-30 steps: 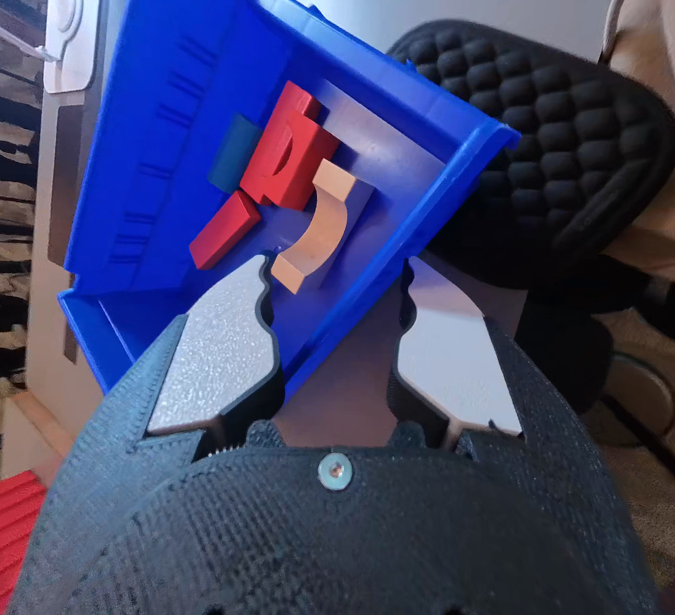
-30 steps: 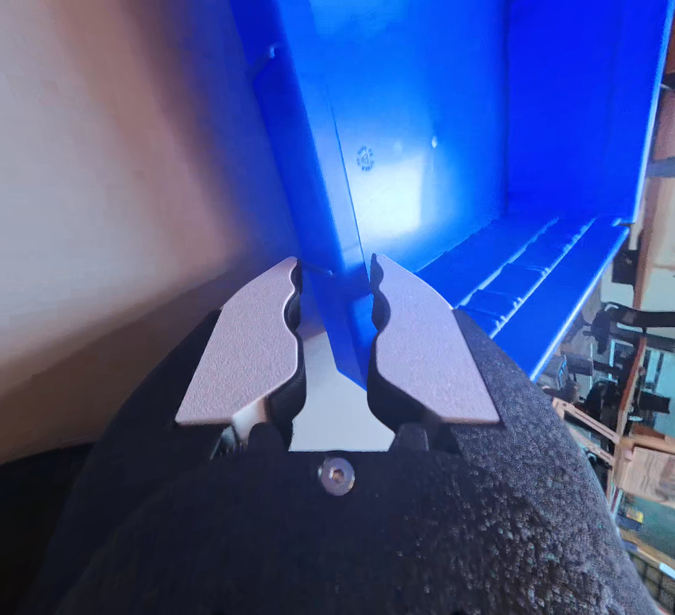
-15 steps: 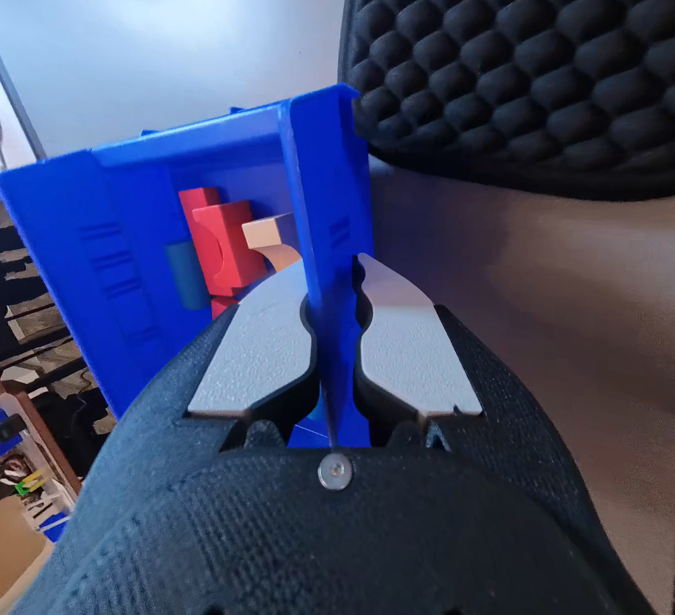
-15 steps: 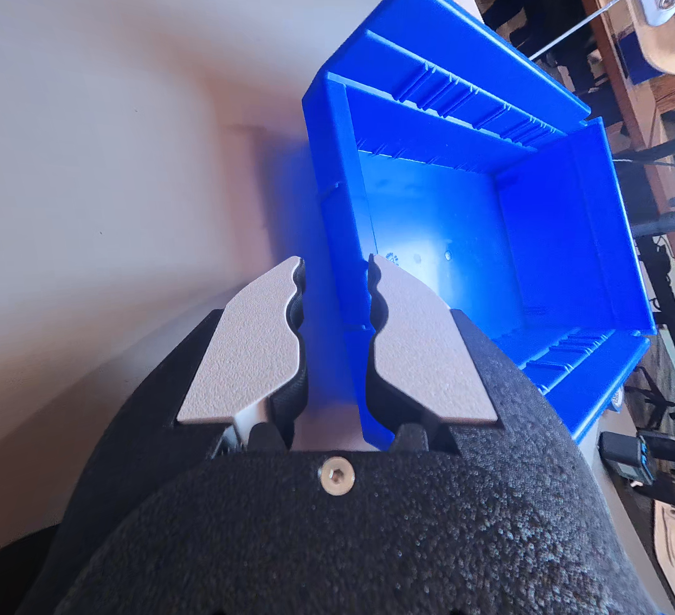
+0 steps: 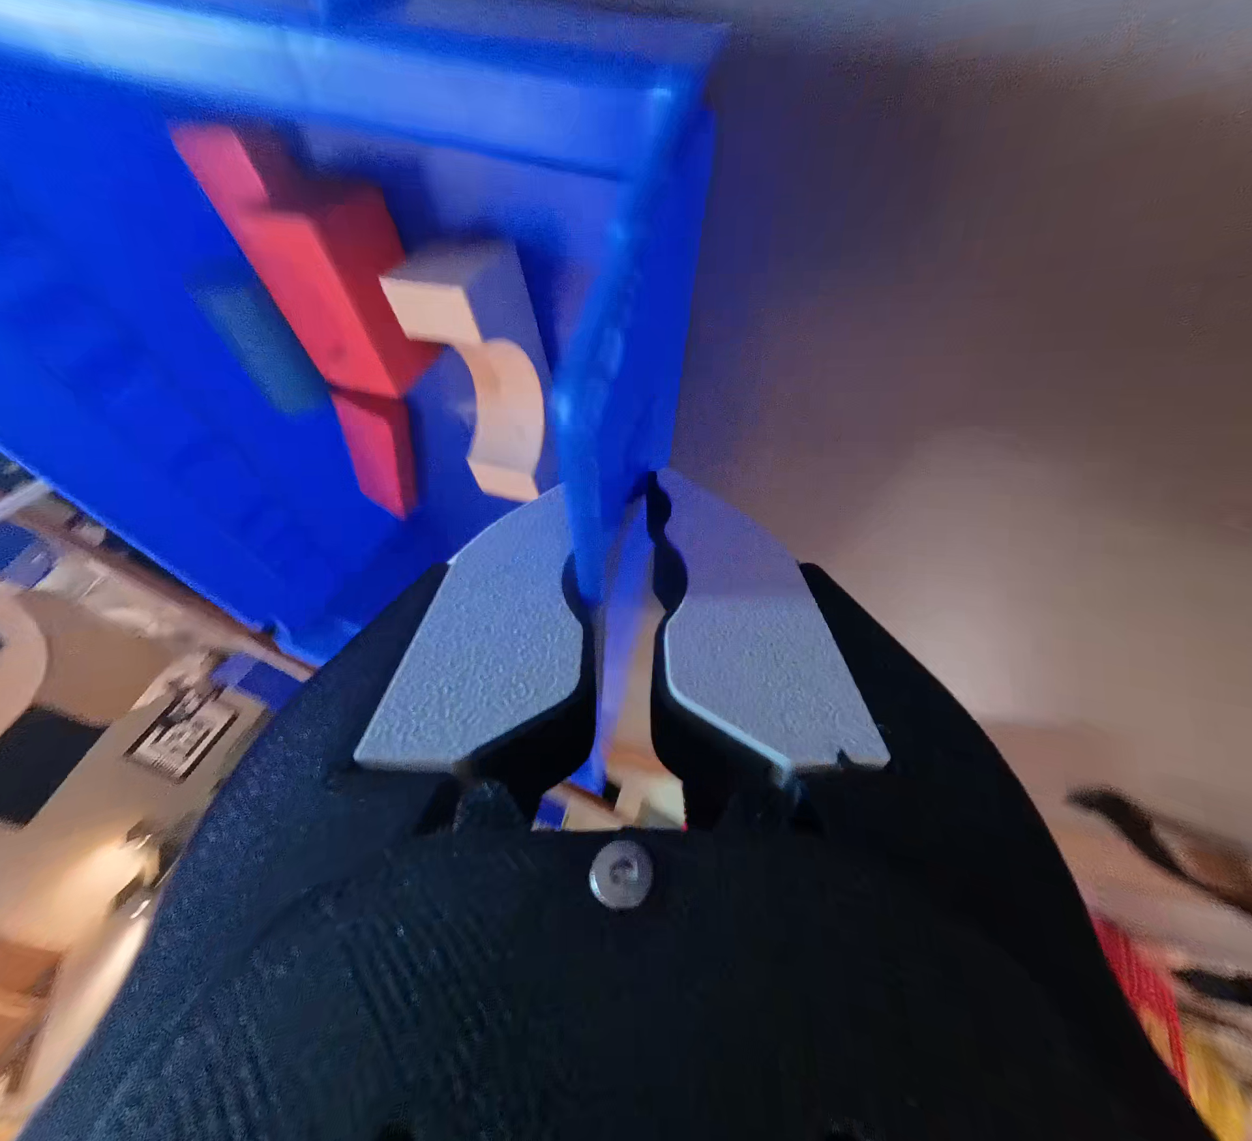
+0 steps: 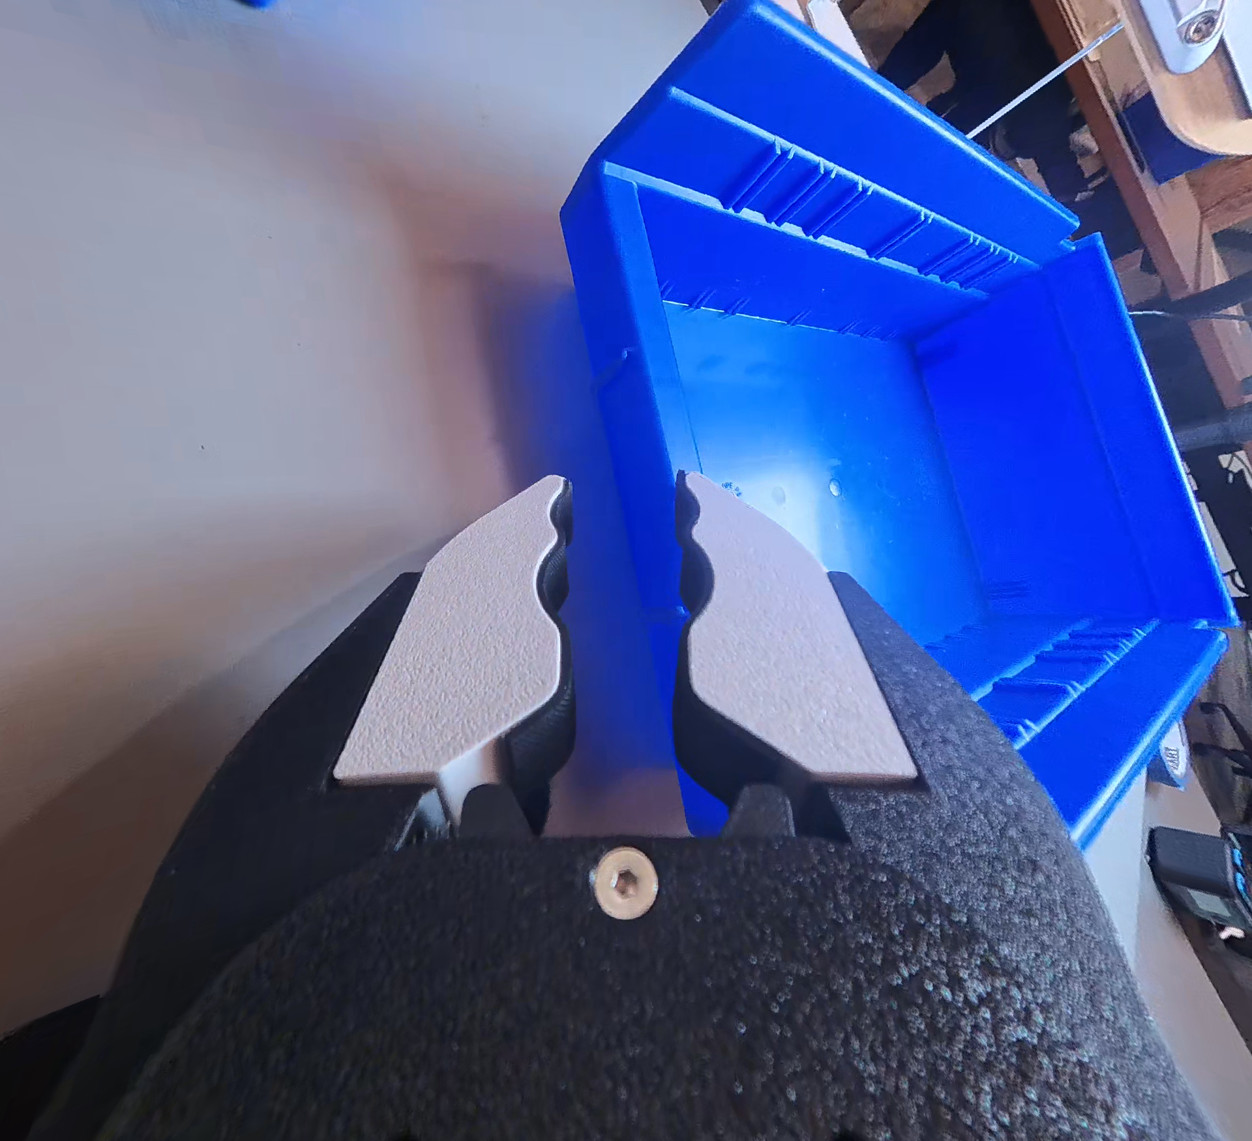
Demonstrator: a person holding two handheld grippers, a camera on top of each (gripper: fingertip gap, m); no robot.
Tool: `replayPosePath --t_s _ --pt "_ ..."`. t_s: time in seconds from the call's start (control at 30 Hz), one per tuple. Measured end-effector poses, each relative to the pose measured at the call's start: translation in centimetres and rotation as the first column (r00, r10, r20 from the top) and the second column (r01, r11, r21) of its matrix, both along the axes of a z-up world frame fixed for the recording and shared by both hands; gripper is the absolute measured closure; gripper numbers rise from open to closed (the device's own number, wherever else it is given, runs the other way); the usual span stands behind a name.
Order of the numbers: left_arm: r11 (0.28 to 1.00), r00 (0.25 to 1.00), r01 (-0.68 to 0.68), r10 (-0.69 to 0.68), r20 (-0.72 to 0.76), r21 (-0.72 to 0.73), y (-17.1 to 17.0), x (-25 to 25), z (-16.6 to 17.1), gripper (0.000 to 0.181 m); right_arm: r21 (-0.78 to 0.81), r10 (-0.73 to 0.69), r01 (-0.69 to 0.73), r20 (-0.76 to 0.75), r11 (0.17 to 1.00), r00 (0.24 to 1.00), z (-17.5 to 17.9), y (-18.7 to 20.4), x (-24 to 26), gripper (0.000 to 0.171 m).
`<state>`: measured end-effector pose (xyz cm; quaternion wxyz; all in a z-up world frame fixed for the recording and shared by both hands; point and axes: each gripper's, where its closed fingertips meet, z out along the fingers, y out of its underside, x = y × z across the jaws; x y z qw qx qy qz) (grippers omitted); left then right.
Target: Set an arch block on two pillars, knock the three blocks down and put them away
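The left gripper stays clamped on the side wall of the blue bin, which it has swung round — the view is now blurred. Inside lie the tan arch, red blocks and a teal block, unshifted from half a second ago. The right gripper has parted slightly and straddles the wall of an empty bin on the white table — no longer squeezing it.
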<state>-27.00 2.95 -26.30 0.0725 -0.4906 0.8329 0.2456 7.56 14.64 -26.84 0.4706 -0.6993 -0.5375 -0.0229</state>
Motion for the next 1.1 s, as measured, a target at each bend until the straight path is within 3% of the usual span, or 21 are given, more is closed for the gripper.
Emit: replayPosePath --t_s 0.07,0.17,0.23,0.3,0.37,0.47,0.6,0.83,0.97,1.1 --pt "0.993 0.998 -0.022 0.029 -0.061 0.113 1.8 -3.0 0.7 0.170 0.000 0.005 -0.005 -0.005 1.000 1.000 0.0 0.0 0.0 0.142" --pt "0.945 0.974 -0.223 0.206 0.091 0.241 4.0 -6.6 2.2 0.158 -0.012 0.008 -0.008 -0.022 1.000 1.000 0.1 0.0 -0.1 0.142" --pt "0.904 0.900 -0.395 0.345 0.265 0.164 3.7 -8.1 2.0 0.137 -0.010 0.010 -0.011 -0.031 1.000 0.999 0.4 -0.1 -0.2 0.141" --pt "0.884 0.812 -0.462 0.390 0.433 0.069 3.0 -7.7 1.9 0.133 -0.006 0.013 -0.014 -0.037 1.000 0.999 0.6 -0.2 -0.3 0.140" --pt "0.860 0.743 -0.510 0.452 0.493 -0.021 1.7 -7.5 1.7 0.123 -0.009 0.014 -0.014 -0.040 1.000 0.999 0.6 -0.3 -0.3 0.139" --pt "0.855 0.707 -0.517 0.450 0.546 -0.035 0.4 -7.0 1.8 0.123 -0.026 0.012 -0.014 -0.049 1.000 0.999 0.5 -0.2 -0.4 0.138" --pt "0.814 0.718 -0.577 0.467 0.516 0.065 0.2 -9.7 2.5 0.121 -0.038 0.016 -0.018 -0.050 0.999 0.999 0.3 -0.4 -0.6 0.136" --pt "0.753 0.689 -0.648 0.514 0.512 0.117 -1.4 -13.5 2.6 0.121 -0.055 0.020 -0.025 -0.077 0.998 0.997 0.4 -0.6 -0.5 0.136" --pt "0.760 0.840 -0.534 0.427 0.336 0.369 -0.1 -15.6 3.0 0.129 -0.061 0.029 -0.033 -0.071 0.998 0.997 0.2 -0.7 -0.9 0.135" --pt "0.757 0.890 -0.453 0.350 0.293 0.470 2.5 -15.5 3.6 0.129 -0.055 0.027 -0.031 -0.072 0.998 0.997 0.2 -0.9 -0.8 0.135"
